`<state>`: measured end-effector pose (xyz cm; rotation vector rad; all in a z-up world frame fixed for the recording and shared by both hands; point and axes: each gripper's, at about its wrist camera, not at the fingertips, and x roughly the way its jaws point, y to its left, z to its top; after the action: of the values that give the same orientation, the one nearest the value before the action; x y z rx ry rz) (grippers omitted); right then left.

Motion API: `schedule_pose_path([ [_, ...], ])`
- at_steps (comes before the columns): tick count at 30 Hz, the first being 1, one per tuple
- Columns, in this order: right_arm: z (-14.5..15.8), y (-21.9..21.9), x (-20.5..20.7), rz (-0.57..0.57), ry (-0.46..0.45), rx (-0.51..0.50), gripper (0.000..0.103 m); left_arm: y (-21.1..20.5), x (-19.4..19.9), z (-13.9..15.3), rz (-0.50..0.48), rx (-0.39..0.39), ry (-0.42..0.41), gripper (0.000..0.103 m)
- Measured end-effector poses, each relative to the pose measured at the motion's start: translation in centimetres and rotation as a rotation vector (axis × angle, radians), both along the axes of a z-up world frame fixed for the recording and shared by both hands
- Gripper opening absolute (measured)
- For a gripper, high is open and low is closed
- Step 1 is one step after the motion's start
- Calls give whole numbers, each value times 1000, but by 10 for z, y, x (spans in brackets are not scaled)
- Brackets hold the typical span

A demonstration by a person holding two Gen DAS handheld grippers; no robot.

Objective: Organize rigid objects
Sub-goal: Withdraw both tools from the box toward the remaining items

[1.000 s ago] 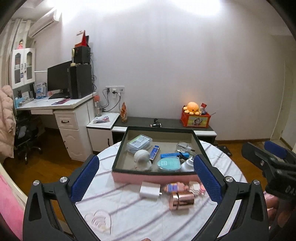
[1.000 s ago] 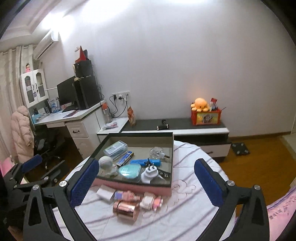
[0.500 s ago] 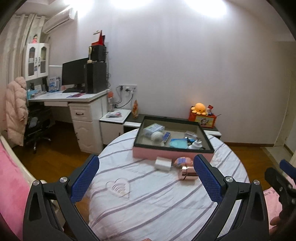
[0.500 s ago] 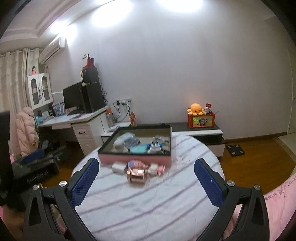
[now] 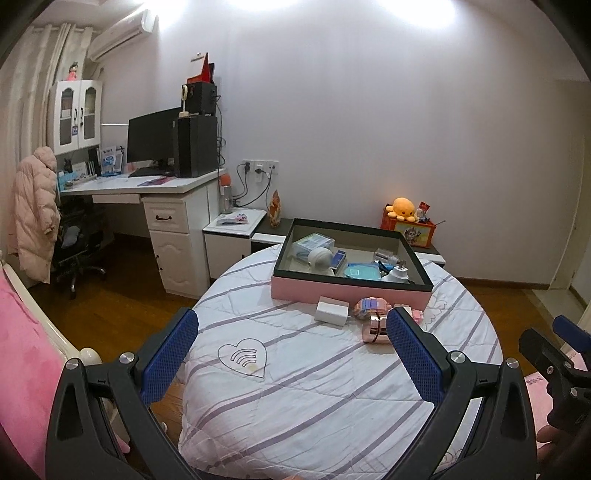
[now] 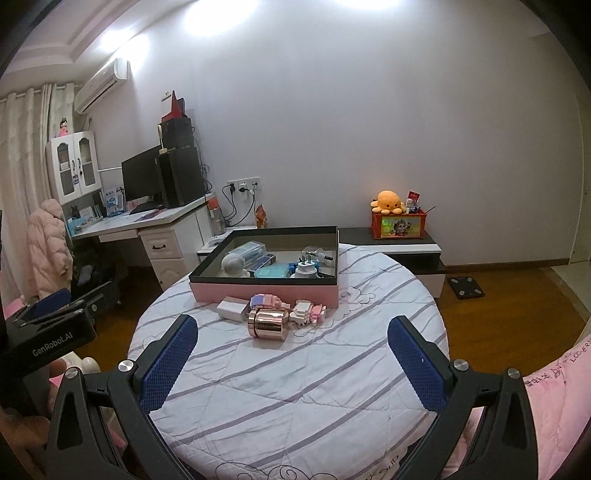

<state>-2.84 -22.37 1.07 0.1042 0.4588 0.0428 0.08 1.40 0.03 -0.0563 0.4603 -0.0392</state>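
Jaws wide, rose-gold jar [image 6: 267, 324] before pink tray [image 6: 266, 289], round table [image 6: 295, 387]

A home bedroom: computer desk [image 5: 147, 186], wall air conditioner [image 5: 122, 35], pink coat [image 5: 33, 210], plush octopus [image 5: 404, 209].

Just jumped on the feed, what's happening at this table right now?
Nobody is holding anything. Both tools, left and right, are open and hover short of the items at the near side of the round table. The pink tray already holds several small items. A white charger block, rose-gold jar and two pink brick figures lie on the cloth in front of it, not yet sorted.
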Motion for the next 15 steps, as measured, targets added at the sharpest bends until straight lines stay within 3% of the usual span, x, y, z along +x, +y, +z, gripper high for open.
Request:
schedule_pose_path([
  [15, -9, 0, 6, 0, 29, -8, 103, 1, 6, -14, -1, 0, 25, 103],
])
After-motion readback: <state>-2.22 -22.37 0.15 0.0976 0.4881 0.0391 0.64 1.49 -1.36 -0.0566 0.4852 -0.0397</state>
